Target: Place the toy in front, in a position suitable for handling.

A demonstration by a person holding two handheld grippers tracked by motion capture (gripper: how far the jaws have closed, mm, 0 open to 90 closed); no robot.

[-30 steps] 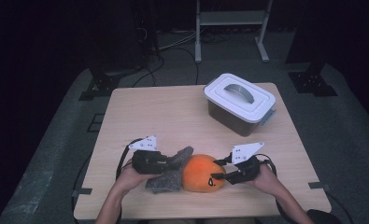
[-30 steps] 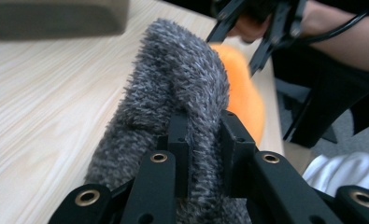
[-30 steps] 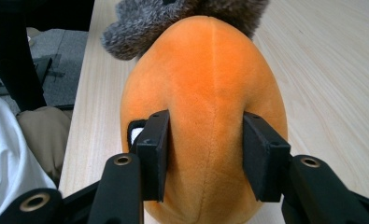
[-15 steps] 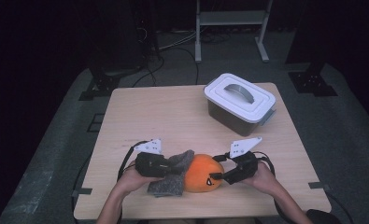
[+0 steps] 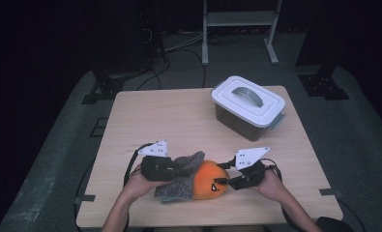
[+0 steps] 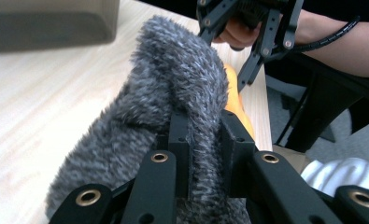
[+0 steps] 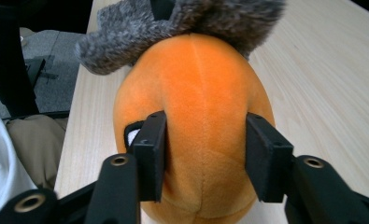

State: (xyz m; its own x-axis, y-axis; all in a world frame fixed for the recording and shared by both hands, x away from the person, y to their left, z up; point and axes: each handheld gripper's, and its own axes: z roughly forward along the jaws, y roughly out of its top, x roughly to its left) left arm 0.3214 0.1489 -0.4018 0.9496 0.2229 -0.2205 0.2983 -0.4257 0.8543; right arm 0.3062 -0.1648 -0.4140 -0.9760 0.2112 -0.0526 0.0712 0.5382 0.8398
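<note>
Grey fuzzy fabric [image 6: 173, 88] over round, smooth orange plush [image 7: 196, 121] on pale wood table [image 5: 179, 121].

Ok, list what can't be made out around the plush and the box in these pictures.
- Box contents: high view, the white lid covers the lidded box.
- Orange plush face: right gripper view, the right tool blocks it; too small in the high view.
- Grey furry piece: left gripper view, its lower end is hidden behind the left tool.
- Box: left gripper view, blurred and cut off at the top edge.
</note>
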